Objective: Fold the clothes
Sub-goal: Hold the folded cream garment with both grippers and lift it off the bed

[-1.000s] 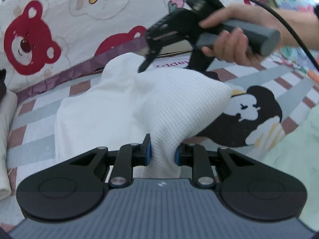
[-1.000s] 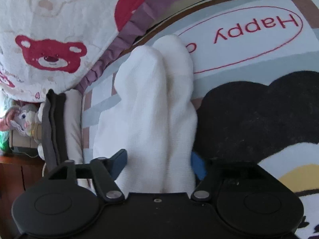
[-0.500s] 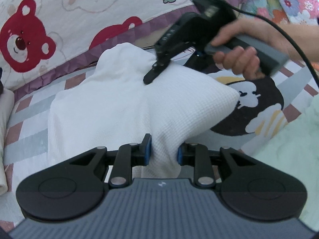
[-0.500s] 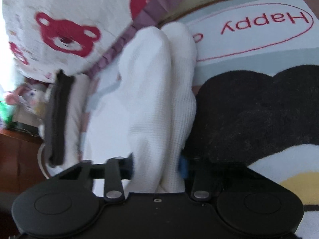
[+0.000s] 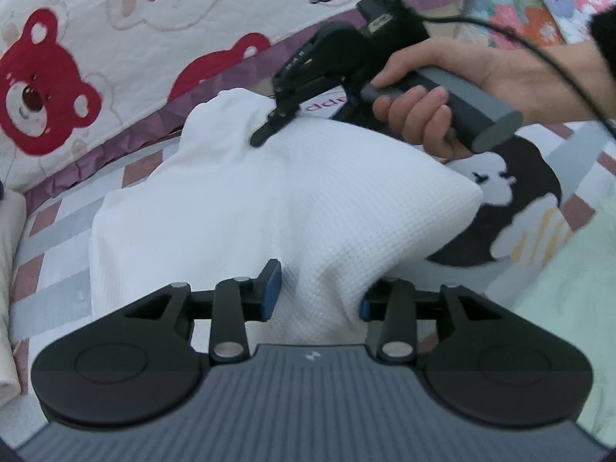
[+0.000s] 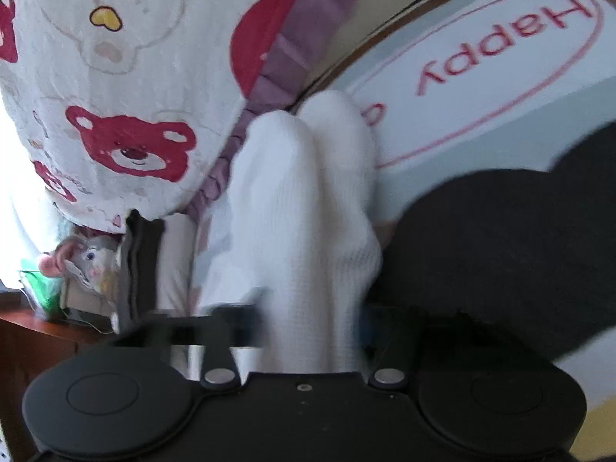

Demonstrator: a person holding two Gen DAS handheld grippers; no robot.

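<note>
Cloth (image 5: 292, 208), white and waffle-textured, lies bunched on a bed sheet (image 5: 57, 238) with pink and grey checks, a black cartoon figure and a red "Happy" oval. Left claw (image 5: 315, 292) clamps the near edge of the cloth, both blue pads (image 5: 271, 288) pressed against the gathered fabric. Right claw (image 6: 308, 327), gripped by a hand (image 5: 419, 115) on its grey handle, has just been closing; a raised fold of the cloth sits between its jaws and is pinched there, though blur hides the left pad. Quilt (image 5: 115, 38) with red bears and a purple frill borders the bed beyond the cloth. Folded dark and cream garments (image 6: 150, 261) lie at the left.
</note>
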